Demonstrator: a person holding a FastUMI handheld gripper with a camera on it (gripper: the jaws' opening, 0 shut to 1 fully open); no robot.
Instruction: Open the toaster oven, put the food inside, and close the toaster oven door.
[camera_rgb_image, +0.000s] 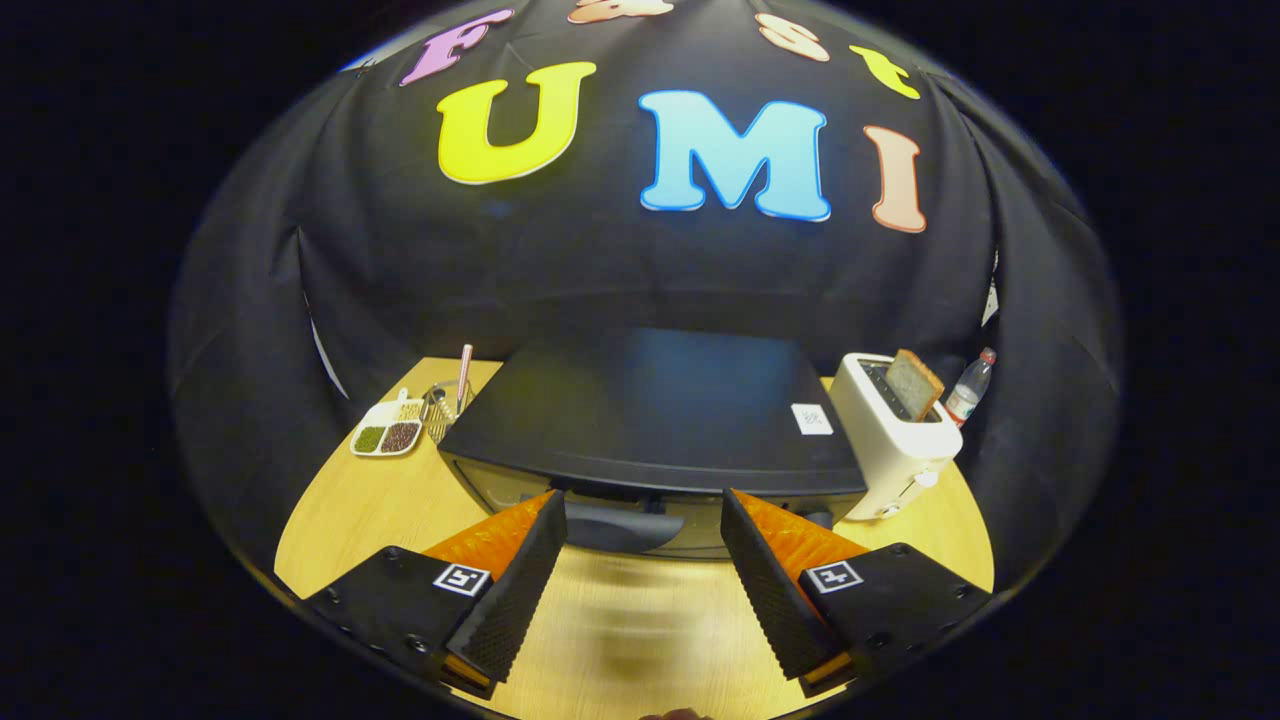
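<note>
Fingers of the gripper (644, 520) are spread wide and hold nothing, their tips just short of the toaster oven (650, 430) and flanking its door handle (625, 527) without touching. Its door looks closed. Right of the oven stands a white toaster (890, 440) with a bread slice (913, 384); far left sits a divided dish (387, 430) on the wooden table (370, 500).

Gripper (643, 500) with two wedge fingers (520, 590), bumpy on the inside, spread wide apart. Black blocks (390, 600) behind, with little screws and square black-and-white tags (461, 578).
</note>
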